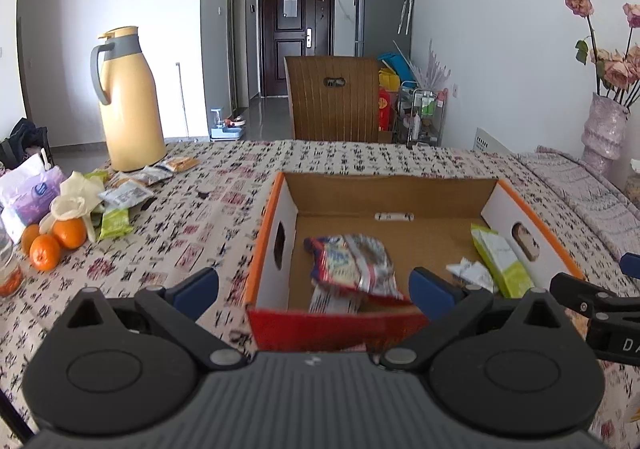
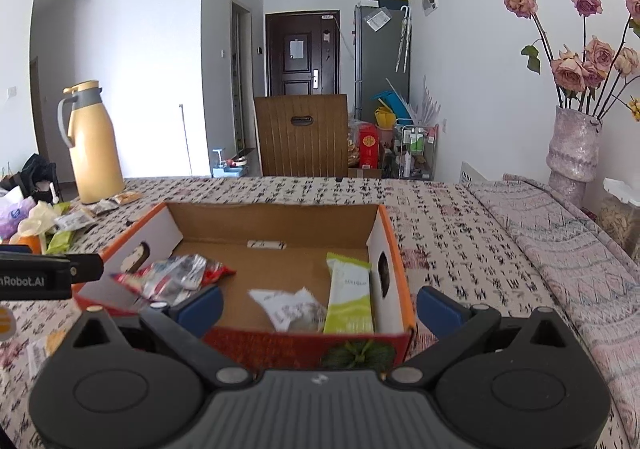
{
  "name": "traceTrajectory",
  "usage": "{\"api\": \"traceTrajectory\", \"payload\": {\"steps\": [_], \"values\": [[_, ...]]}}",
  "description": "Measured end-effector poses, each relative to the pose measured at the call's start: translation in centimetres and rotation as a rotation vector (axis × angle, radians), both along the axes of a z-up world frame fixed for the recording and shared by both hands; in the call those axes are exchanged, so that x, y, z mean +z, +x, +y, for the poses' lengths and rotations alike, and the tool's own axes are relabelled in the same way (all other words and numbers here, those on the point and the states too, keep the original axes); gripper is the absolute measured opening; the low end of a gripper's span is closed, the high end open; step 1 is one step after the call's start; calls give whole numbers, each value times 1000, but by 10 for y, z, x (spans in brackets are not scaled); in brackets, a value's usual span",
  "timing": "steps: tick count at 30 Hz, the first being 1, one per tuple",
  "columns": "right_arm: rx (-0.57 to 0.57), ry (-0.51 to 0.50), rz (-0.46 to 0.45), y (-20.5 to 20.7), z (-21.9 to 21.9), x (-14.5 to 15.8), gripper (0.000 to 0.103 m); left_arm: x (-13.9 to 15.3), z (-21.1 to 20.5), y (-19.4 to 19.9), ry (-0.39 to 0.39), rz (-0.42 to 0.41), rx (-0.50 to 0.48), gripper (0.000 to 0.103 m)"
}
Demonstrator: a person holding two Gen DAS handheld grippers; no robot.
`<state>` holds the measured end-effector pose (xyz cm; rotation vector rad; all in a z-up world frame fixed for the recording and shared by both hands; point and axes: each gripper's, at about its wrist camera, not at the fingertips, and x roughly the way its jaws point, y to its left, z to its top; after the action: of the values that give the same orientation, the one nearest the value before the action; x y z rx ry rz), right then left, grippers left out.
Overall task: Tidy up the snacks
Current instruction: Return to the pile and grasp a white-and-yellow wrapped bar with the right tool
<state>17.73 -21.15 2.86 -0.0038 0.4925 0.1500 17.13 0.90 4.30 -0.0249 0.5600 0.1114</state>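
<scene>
Left claw (image 1: 314, 285): fingers spread wide apart, holding nothing, poised at the near red wall of the box, over its left half.
Right claw (image 2: 320, 309): fingers likewise well apart and empty, straddling the near right corner of the box.
Box (image 1: 394, 179): open cardboard tray with orange rims and white end walls, resting on the patterned surface (image 1: 168, 249).
Red-and-silver snack packet (image 1: 354, 263): lying inside the box, toward its left and near side, blurred in both views.
Green snack bar (image 2: 350, 295): inside the box, lying flat alongside the right end wall.
White crumpled wrapper (image 2: 286, 307): on the box floor, just left of the green bar, touching or nearly so.
Loose snacks (image 1: 128, 195): several small packets plus a green one, scattered on the surface at far left, well apart from the box.
Oranges (image 1: 56, 241): three clustered near the loose snacks.
Yellow thermos jug (image 1: 128, 101): upright behind the loose snacks.
Vase of dried roses (image 2: 572, 147): standing at far right.
</scene>
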Motion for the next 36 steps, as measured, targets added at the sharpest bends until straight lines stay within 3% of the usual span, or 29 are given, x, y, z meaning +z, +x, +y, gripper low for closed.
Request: {"api": "traceTrajectory", "payload": {"steps": [16, 27, 29, 31, 36], "values": [[37, -7, 111, -58, 7, -38, 103, -44, 23, -53, -32, 95, -17, 103], [60, -15, 164, -79, 15, -54, 103, -55, 33, -68, -49, 125, -6, 103], [62, -18, 168, -76, 18, -56, 97, -55, 34, -69, -50, 124, -6, 103], [65, -28, 178, -73, 22, -58, 83, -55, 34, -70, -50, 124, -6, 103], [90, -54, 211, -67, 34, -67, 68, -57, 38, -71, -54, 129, 1, 103]]}}
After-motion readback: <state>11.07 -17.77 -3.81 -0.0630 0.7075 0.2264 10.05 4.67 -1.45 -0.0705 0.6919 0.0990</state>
